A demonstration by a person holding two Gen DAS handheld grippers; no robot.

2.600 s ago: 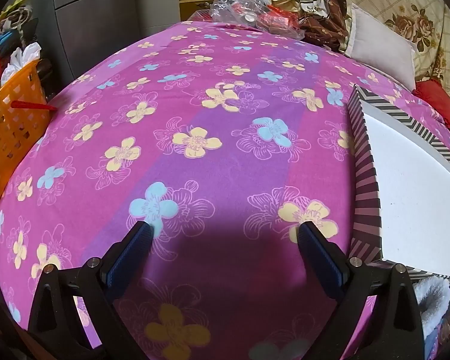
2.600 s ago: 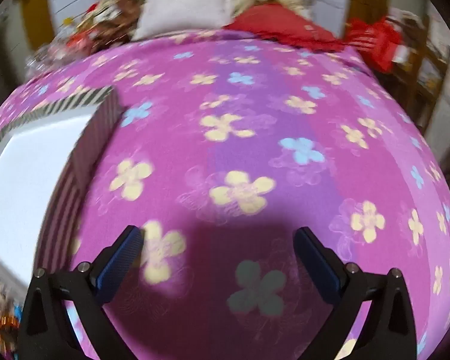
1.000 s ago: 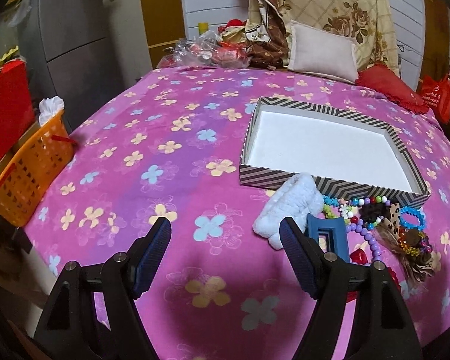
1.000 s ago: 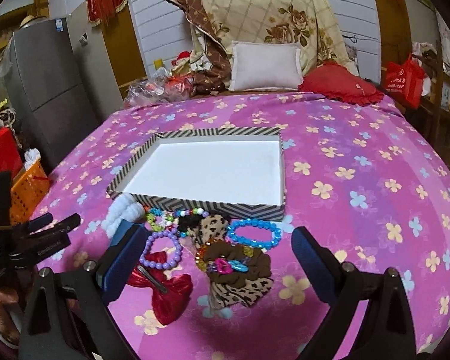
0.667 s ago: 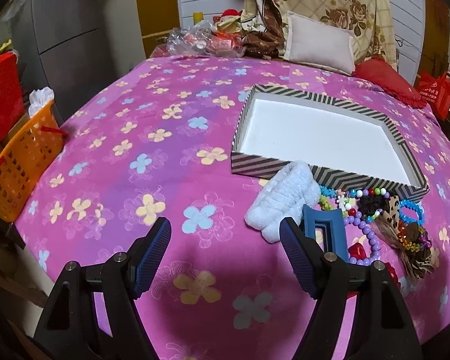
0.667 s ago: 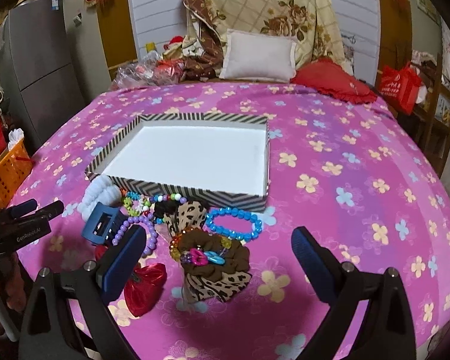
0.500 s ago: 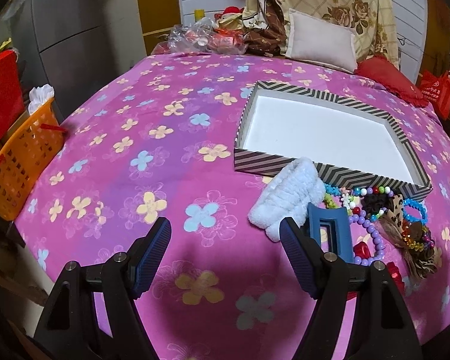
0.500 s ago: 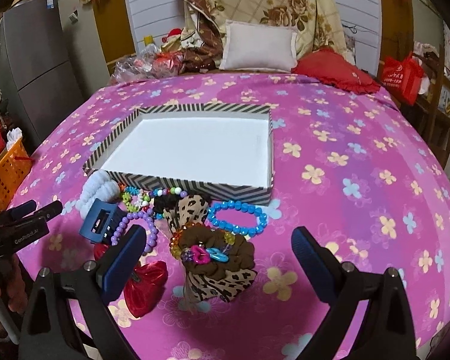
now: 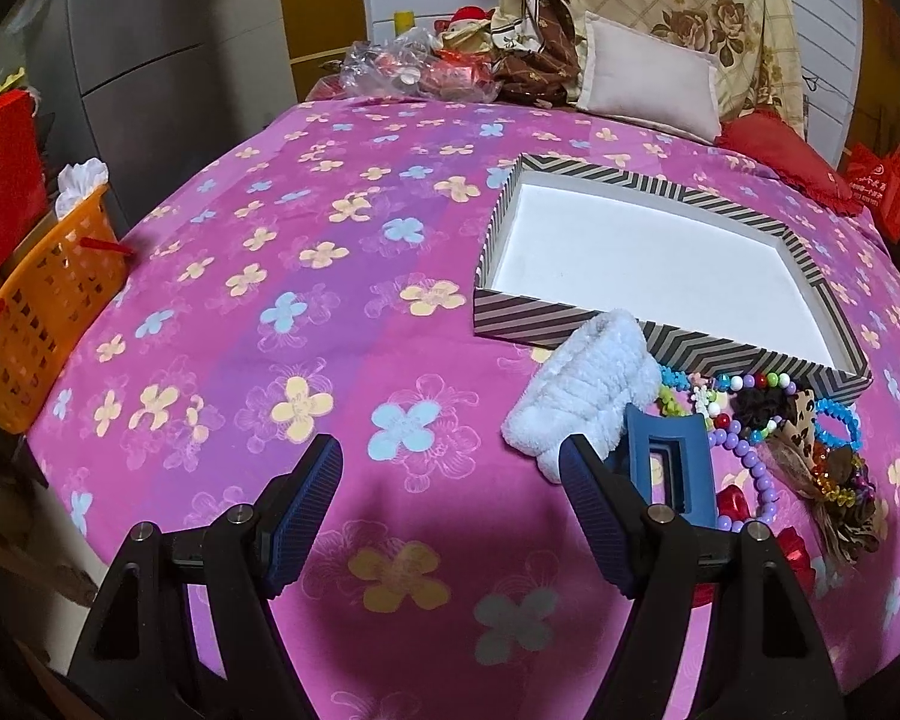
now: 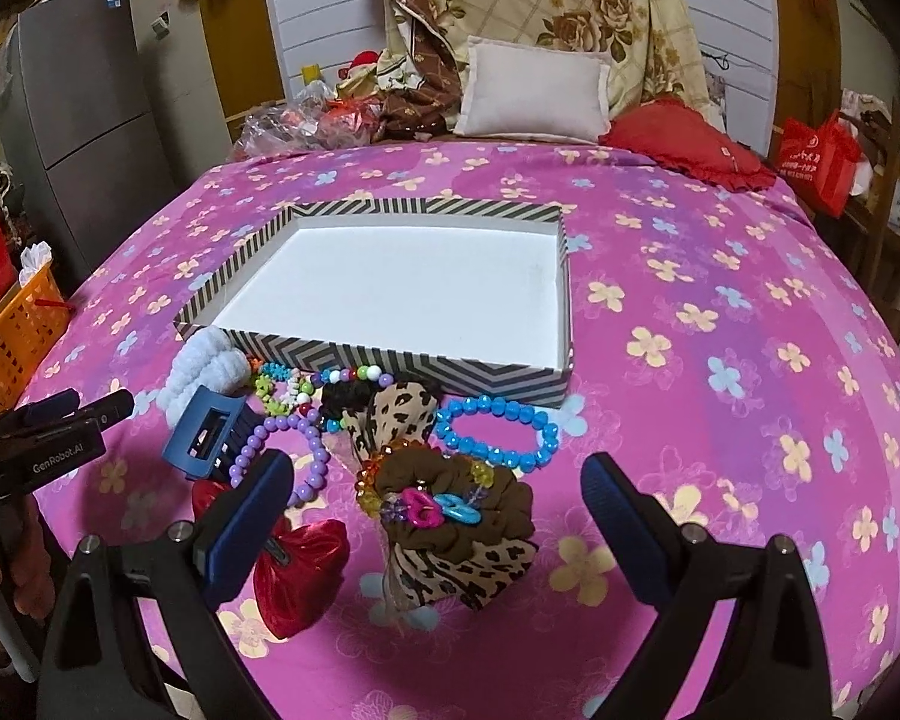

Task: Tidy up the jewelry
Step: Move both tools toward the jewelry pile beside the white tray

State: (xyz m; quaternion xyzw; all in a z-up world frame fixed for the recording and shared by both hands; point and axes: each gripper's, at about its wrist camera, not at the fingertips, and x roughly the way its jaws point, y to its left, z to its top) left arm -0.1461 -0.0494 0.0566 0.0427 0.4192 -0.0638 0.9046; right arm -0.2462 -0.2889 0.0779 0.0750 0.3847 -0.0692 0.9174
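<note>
A striped box (image 10: pixel 390 360) with a white empty floor lies on the pink flowered bed; it also shows in the left wrist view (image 9: pixel 678 342). In front of it lies a pile: a white fluffy scrunchie (image 10: pixel 207 369) (image 9: pixel 582 396), a blue claw clip (image 10: pixel 207 435) (image 9: pixel 666 468), a purple bead bracelet (image 10: pixel 282 450), a blue bead bracelet (image 10: pixel 495 429), a leopard scrunchie with beads (image 10: pixel 450 516) and a red bow (image 10: pixel 297 570). My right gripper (image 10: pixel 435 510) is open, above the leopard scrunchie. My left gripper (image 9: pixel 450 498) is open and empty, left of the pile.
An orange basket (image 9: pixel 36 306) stands off the bed's left edge. Pillows (image 10: pixel 534 87) and plastic bags (image 10: pixel 306 120) sit at the head of the bed. The left gripper's body (image 10: pixel 42 450) shows at the left in the right wrist view.
Both grippers have pulled up and back from close above the bedcover, so the box and the pile came into view. In the last second both views shifted only slightly.
</note>
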